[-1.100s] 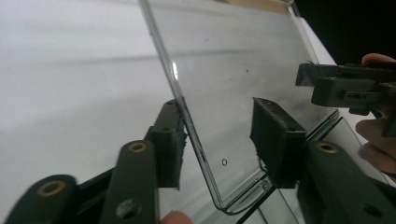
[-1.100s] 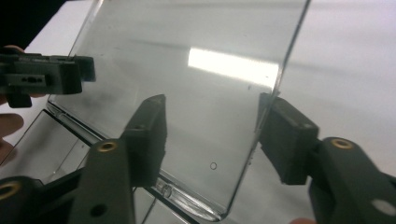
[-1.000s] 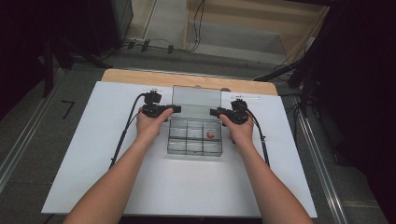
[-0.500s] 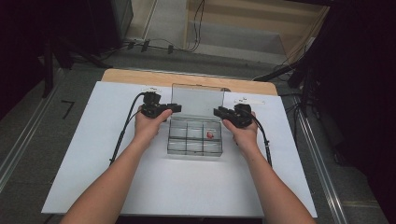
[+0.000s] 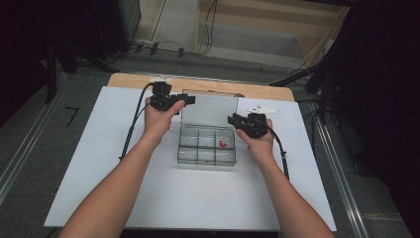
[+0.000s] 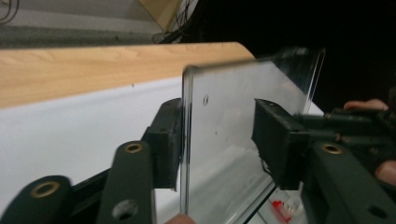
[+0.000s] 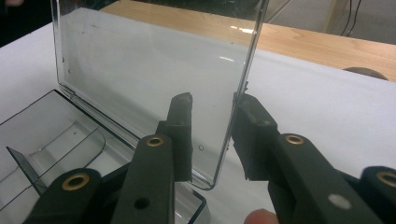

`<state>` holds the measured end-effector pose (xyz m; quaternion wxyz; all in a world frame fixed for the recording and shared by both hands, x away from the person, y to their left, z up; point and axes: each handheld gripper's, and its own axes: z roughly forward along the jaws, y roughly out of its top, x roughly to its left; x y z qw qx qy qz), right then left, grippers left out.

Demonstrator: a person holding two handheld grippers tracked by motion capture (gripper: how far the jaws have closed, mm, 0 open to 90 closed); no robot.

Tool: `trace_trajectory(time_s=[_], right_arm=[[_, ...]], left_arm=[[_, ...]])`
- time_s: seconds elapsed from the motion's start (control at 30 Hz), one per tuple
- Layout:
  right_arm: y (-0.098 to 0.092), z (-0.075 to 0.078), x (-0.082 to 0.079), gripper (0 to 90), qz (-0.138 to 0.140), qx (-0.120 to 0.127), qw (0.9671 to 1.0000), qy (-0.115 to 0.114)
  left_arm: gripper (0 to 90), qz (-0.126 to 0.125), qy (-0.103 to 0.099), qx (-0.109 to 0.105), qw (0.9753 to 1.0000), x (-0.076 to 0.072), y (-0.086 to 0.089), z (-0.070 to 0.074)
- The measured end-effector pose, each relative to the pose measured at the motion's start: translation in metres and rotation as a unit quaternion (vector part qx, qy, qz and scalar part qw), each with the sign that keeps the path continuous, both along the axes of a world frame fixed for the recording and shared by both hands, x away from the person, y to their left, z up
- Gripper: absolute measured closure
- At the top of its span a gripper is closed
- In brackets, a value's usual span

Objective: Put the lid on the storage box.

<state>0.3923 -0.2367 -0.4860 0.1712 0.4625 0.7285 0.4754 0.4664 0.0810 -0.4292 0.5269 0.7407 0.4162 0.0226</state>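
A clear plastic compartment box [image 5: 198, 156] sits mid-table with its clear lid [image 5: 210, 109] raised. A small red piece [image 5: 223, 144] lies in a right-hand compartment and also appears as the red piece [image 6: 280, 207] low in the left gripper view. My left gripper [image 5: 188, 100] is open at the lid's top left corner. Seen close, the left gripper [image 6: 217, 135] straddles the lid [image 6: 224, 93], one pad beside its edge. My right gripper [image 5: 233, 120] is open at the lid's right edge. The right gripper [image 7: 212, 116] has one jaw on each side of the lid [image 7: 140, 70].
The box stands on a white mat [image 5: 99, 148] over a wooden table [image 5: 198, 84]. A small white tag [image 5: 262, 109] lies just beyond the right hand. Cables trail from both grippers, and dark equipment and floor cables lie past the far edge.
My left gripper has moved away from me, up to the lid's top left corner. My right gripper has shifted slightly toward me along the lid's right edge.
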Motion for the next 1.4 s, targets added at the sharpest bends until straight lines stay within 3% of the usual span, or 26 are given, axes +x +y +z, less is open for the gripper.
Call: trace_trajectory(time_s=[0.1, 0.3, 0.4, 0.47, 0.57, 0.63, 0.9, 1.4], right_arm=[[0.0, 0.0, -0.001, 67.6, 0.001, -0.002, 1.0, -0.002], [0.0, 0.004, -0.001, 67.0, 0.001, -0.009, 1.0, 0.003], [-0.002, 0.007, 0.0, 56.7, -0.004, 0.0, 0.9999, 0.013], [-0.003, 0.012, 0.0, 54.3, -0.013, 0.006, 0.9998, 0.017], [-0.008, 0.023, 0.002, 54.9, -0.002, 0.018, 0.9997, 0.019], [-0.009, 0.032, 0.002, 54.4, -0.002, 0.012, 0.9999, 0.012], [-0.013, 0.06, -0.003, 54.9, -0.004, 0.03, 0.9995, -0.002], [-0.017, 0.063, -0.021, 59.2, 0.015, 0.035, 0.9993, -0.002]], left_arm=[[60.1, -0.003, -0.001, 0.012, 0.9999, 0.0, 0.001, 0.0], [65.0, -0.021, -0.005, 0.008, 0.9997, -0.003, 0.005, 0.002], [64.7, -0.026, -0.012, 0.011, 0.9995, -0.006, 0.005, 0.004], [64.6, -0.031, -0.013, 0.007, 0.9994, -0.009, 0.006, 0.004], [64.2, -0.038, -0.011, 0.003, 0.9992, -0.012, 0.009, 0.005], [63.6, -0.038, -0.011, 0.002, 0.9992, -0.015, 0.009, 0.006], [62.1, -0.045, -0.022, 0.001, 0.9987, -0.027, 0.011, 0.008], [60.0, -0.054, -0.04, 0.01, 0.9977, -0.048, 0.015, 0.009]])
